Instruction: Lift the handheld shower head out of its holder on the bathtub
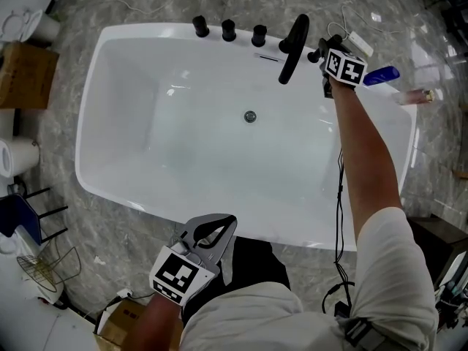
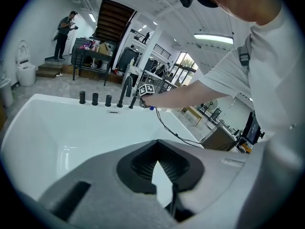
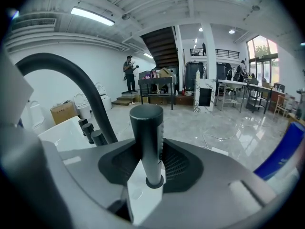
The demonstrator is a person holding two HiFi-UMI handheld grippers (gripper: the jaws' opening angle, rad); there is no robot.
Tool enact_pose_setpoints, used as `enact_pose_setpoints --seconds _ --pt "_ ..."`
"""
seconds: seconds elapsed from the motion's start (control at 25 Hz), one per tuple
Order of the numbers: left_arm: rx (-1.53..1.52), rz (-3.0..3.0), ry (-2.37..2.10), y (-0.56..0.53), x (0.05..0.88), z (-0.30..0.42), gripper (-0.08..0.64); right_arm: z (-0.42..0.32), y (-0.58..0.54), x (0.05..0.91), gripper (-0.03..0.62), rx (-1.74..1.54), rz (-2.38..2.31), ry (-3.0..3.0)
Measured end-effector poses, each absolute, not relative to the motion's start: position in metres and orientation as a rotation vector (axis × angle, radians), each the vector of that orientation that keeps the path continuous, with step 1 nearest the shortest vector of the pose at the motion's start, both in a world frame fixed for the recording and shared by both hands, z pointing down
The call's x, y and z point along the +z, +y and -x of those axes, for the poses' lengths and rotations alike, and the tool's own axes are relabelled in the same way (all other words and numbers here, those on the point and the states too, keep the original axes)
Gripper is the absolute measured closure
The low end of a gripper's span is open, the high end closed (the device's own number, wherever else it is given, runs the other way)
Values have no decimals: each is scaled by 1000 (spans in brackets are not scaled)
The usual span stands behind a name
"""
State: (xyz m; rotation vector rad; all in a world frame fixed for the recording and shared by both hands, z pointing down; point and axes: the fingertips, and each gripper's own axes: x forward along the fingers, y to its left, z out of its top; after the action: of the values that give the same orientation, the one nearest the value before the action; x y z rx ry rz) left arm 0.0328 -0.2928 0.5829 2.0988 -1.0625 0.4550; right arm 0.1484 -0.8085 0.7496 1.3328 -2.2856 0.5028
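The handheld shower head (image 3: 147,137) is a dark upright cylinder standing in its holder on the white bathtub's (image 1: 91,123) far rim, just right of the curved black spout (image 1: 292,46). My right gripper (image 3: 149,168) is shut on it, one ribbed pad on each side of the shaft. In the head view the right gripper (image 1: 325,58) reaches across the tub and hides most of the shower head. My left gripper (image 1: 231,221) hangs over the tub's near rim, shut and holding nothing; in its own view the left gripper (image 2: 156,166) faces the tub.
Three black knobs (image 1: 228,29) stand left of the spout. A blue bottle (image 1: 382,74) lies on the rim right of my right gripper. A cable (image 1: 338,196) hangs from the right arm. A cardboard box (image 1: 25,75) and wire rack (image 1: 44,269) sit on the floor at the left.
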Motion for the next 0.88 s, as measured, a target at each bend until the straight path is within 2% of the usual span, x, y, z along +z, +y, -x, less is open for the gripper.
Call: enact_pose_setpoints --seconds 0.88 --pt "439 -2183 -1089 -255 538 -11 554 -154 -751 661 448 373 -1386 -2325"
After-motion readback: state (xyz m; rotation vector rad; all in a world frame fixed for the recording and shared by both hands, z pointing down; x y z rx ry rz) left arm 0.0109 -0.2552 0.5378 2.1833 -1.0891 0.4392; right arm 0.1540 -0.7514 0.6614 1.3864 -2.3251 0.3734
